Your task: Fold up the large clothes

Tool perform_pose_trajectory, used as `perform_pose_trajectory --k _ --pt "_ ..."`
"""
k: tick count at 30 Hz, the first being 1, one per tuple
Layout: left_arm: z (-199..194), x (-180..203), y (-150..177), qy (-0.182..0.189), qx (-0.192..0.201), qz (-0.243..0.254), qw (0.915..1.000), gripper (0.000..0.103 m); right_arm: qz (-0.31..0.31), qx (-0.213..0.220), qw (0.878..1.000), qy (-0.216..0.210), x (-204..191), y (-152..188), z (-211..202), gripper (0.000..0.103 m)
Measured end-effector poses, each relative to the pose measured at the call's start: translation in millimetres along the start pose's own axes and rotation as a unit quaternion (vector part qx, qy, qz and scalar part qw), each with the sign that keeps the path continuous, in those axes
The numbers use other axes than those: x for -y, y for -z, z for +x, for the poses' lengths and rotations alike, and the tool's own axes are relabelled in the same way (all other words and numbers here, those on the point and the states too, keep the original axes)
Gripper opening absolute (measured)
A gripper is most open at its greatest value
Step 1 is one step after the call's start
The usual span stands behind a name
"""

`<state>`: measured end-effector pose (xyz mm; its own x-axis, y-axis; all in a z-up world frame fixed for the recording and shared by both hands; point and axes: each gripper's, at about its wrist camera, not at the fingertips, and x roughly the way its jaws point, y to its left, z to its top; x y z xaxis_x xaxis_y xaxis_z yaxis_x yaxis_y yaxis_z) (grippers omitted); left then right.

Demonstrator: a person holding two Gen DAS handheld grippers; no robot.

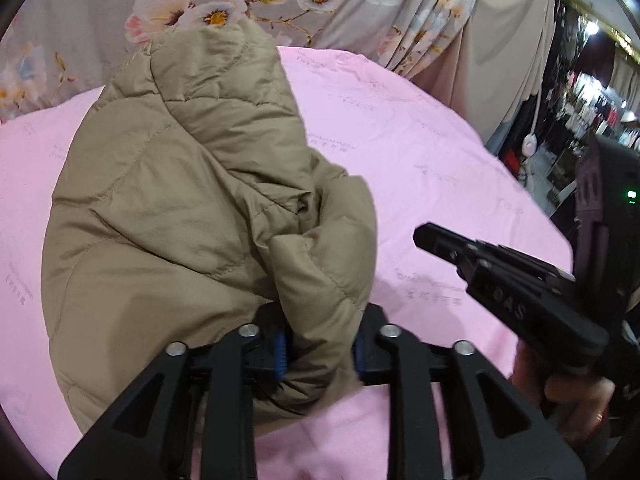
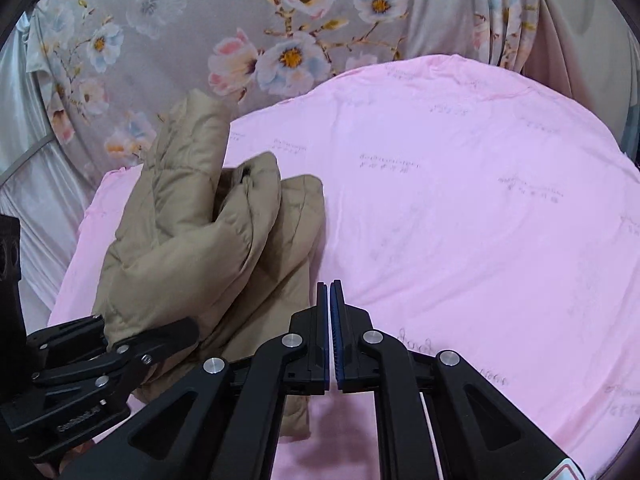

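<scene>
A tan quilted puffer jacket [image 1: 168, 208] lies bunched on the pink sheet [image 1: 420, 168]. My left gripper [image 1: 320, 350] is shut on a thick fold of the jacket, which fills the gap between its blue pads. In the right wrist view the jacket [image 2: 208, 248] sits at the left, part of it lifted, with the left gripper [image 2: 120, 348] at its near edge. My right gripper [image 2: 331, 320] is shut and empty, just right of the jacket above the sheet [image 2: 460, 220]. The right gripper also shows in the left wrist view [image 1: 432, 240], to the right of the jacket.
A grey floral cloth [image 2: 248, 28] hangs behind the pink surface. Beige curtains [image 1: 508, 48] hang at the far right, with a dim shop interior [image 1: 592, 112] beyond. The pink sheet's edge drops off at the right.
</scene>
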<state>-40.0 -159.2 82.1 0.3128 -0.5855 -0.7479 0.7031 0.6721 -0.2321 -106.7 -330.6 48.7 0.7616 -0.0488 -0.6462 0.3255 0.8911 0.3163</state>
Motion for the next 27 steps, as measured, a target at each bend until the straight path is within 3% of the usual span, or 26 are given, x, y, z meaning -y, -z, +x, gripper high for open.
perform_pose_trajectory --k 2,3,4,6,9,16,22,27 --pt "-25.4 -6.3 -5.2 0.012 0.020 -0.015 0.9996 0.052 0.002 0.010 1.000 -0.010 -2.3 -11.3 -10.6 0.015" --pt "-39.2 -10.7 -7.1 0.017 0.037 -0.023 0.9989 0.061 0.004 0.015 1.000 -0.018 -2.3 -15.4 -14.9 0.027" --pt "-53.0 -15.5 -10.3 0.019 0.055 -0.029 0.9978 0.064 0.004 0.019 0.999 -0.027 -5.5 -19.5 -19.2 0.037" --pt "-80.9 -31.5 -18.6 0.014 0.097 -0.051 0.9938 0.072 -0.011 0.028 0.999 -0.040 -22.1 -29.5 -24.3 0.039" --pt "-104.1 -64.5 -31.6 -0.048 0.132 -0.085 0.9865 0.073 -0.025 0.029 0.998 -0.055 -47.9 -44.8 -23.1 0.045" --pt "-93.9 -154.7 -53.7 -0.191 0.111 -0.147 0.9643 0.072 -0.012 0.021 0.998 -0.065 -92.3 -93.0 4.2 0.053" --pt "-75.8 -184.6 -75.3 -0.222 0.100 -0.151 0.9581 0.071 0.073 -0.004 0.995 -0.071 -89.8 -134.7 46.1 0.053" --pt "-60.7 -194.1 -102.7 -0.205 0.091 -0.154 0.9624 0.071 0.111 -0.061 0.989 -0.077 -87.6 -141.0 91.2 0.053"
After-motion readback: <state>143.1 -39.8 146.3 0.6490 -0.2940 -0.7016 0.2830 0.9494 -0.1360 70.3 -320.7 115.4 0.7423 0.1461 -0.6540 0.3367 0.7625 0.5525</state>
